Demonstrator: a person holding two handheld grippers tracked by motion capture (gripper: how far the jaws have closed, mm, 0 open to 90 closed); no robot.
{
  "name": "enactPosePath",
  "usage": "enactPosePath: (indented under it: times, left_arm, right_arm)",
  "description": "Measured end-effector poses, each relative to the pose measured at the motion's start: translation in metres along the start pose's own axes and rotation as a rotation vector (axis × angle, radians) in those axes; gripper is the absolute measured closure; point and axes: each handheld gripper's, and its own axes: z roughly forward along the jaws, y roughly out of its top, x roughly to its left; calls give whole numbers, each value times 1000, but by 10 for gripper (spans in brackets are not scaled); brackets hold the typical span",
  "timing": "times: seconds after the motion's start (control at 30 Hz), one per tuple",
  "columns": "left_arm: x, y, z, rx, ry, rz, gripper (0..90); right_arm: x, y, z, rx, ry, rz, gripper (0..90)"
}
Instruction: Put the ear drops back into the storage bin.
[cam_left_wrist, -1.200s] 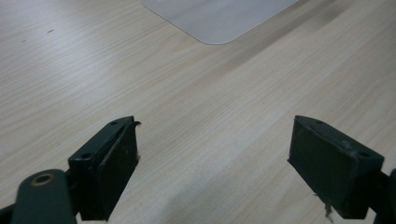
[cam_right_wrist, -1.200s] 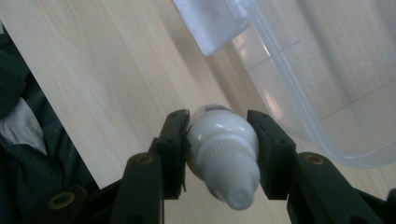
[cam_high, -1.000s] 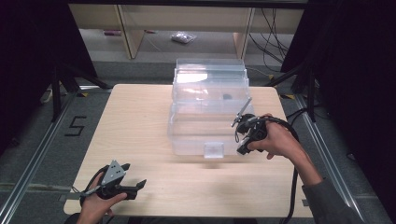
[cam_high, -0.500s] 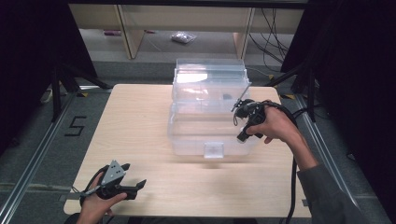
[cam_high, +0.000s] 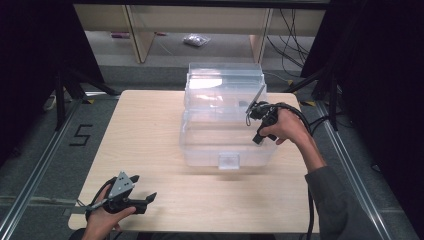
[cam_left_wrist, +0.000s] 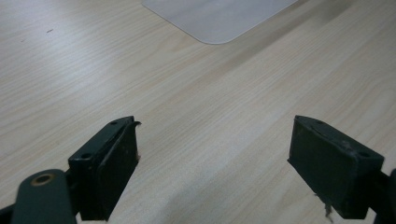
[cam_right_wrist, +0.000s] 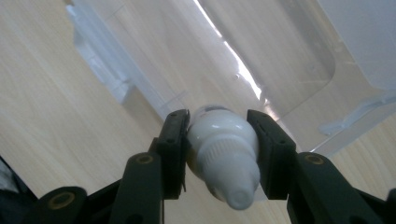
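Observation:
A clear plastic storage box (cam_high: 227, 140) with its lid (cam_high: 225, 75) tipped up behind it stands in the middle of the wooden table (cam_high: 150, 130). My right gripper (cam_high: 251, 109) hovers over the box's right side, shut on a small white bottle (cam_right_wrist: 224, 149) whose capped end points toward the camera. In the right gripper view the box's see-through wall (cam_right_wrist: 280, 60) lies just beyond the bottle. My left gripper (cam_high: 145, 192) rests near the table's front left corner, open, with bare wood between its pads (cam_left_wrist: 116, 158).
A box corner (cam_left_wrist: 219, 18) shows at the top of the left gripper view. Beyond the table stand wooden shelf legs (cam_high: 137, 35) and a small bag (cam_high: 195, 40) on the floor. Dark frames and cables (cam_high: 295, 30) flank the table's right side.
My right hand has carried the bottle away from the front right of the box, back and up over its right side. The left hand has kept still.

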Motion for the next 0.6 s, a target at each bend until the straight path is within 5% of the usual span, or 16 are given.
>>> enactPosePath:
  times: [0.6]
  left_arm:
    - [1, 0, -1, 11, 1, 15, 152]
  right_arm:
    - [-18, 4, 32, 31, 2, 58, 602]
